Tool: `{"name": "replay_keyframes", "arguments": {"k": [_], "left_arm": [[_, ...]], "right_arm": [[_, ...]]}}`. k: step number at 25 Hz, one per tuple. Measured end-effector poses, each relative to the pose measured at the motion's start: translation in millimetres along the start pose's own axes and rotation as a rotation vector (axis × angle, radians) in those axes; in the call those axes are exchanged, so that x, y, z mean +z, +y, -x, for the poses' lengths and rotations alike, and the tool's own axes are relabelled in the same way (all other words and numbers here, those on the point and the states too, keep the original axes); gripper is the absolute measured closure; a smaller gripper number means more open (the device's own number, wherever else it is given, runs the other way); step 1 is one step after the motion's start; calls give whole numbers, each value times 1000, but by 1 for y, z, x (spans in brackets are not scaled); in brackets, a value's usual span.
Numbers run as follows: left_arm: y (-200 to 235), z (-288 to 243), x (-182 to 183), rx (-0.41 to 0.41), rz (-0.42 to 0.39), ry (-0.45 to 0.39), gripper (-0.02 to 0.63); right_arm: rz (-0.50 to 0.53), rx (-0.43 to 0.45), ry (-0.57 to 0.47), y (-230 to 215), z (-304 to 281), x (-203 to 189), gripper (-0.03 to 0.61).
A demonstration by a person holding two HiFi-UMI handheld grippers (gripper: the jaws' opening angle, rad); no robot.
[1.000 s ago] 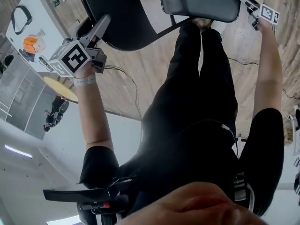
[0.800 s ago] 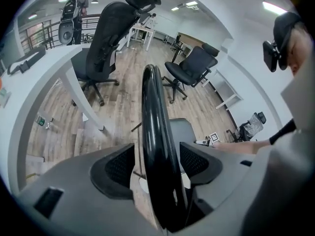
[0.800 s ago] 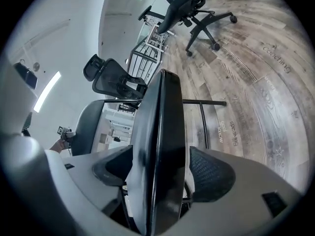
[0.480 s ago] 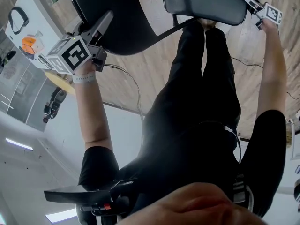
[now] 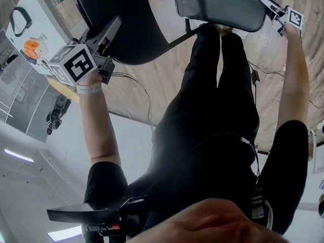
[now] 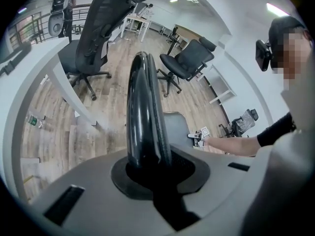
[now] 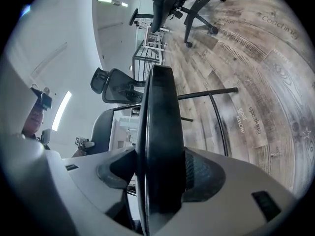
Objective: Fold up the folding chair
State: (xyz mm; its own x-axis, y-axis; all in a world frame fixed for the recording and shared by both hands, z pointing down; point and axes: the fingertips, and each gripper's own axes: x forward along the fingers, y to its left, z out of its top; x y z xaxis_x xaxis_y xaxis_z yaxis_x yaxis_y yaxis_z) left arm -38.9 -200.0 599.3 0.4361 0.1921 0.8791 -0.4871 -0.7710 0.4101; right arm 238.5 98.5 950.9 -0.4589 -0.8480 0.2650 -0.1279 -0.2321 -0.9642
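Head view: folding chair (image 5: pixel 223 6) stands on the wooden floor (image 5: pixel 152 85) just beyond the person's legs (image 5: pixel 223 75), its backrest (image 5: pixel 126 29) left of them.

Left gripper view: the left gripper (image 6: pixel 147 166), jaws just closing, pinches the backrest's glossy rim.

Right gripper view: the right gripper (image 7: pixel 160 181), jaws likewise just closing, clamps the seat (image 7: pixel 157 112) edge.

Chair probably handles stiff, fairly heavy and slippery, so the rims suit holding.
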Motion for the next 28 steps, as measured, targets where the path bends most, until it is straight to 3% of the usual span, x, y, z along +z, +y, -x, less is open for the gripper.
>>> {"name": "replay_keyframes", "arguments": {"k": [12, 19, 22, 28], "left_arm": [[24, 63, 3, 62, -19, -3, 554], [68, 130, 12, 82, -61, -12, 554], [81, 135, 7, 93, -43, -18, 554], [64, 139, 16, 100, -36, -29, 554]], "right_arm": [[37, 255, 155, 143, -49, -23, 308], [91, 391, 243, 260, -124, -50, 371], [107, 414, 280, 279, -146, -61, 419], [121, 474, 308, 326, -156, -64, 480]]}}
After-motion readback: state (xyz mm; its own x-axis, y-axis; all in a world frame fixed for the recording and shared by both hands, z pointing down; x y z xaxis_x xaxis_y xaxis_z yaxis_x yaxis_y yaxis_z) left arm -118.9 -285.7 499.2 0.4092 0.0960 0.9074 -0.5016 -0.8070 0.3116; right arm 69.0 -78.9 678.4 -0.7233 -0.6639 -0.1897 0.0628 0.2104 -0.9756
